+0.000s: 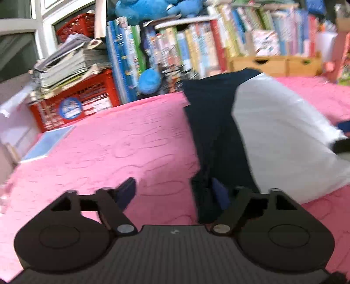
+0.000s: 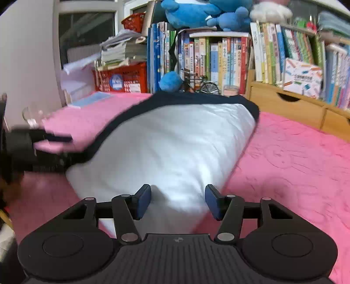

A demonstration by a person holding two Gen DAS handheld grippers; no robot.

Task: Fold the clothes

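Observation:
A white garment (image 2: 170,148) with navy blue parts (image 1: 210,122) lies folded lengthwise on the pink bedspread (image 1: 109,148). My left gripper (image 1: 175,194) is open at the garment's near left corner, its right pad against the navy fabric and its left pad over bare bedspread. My right gripper (image 2: 178,202) is open too, its blue pads on either side of the white garment's near end, with nothing pinched. The left gripper (image 2: 43,142) also shows blurred at the left edge of the right wrist view, beside the navy edge.
Bookshelves full of books (image 2: 218,63) run along the far side, with blue plush toys (image 2: 196,13) on top. A red crate (image 1: 74,102) under stacked papers stands at the left, a wooden drawer unit (image 2: 291,104) at the right. A blue booklet (image 1: 46,142) lies on the bedspread's far left.

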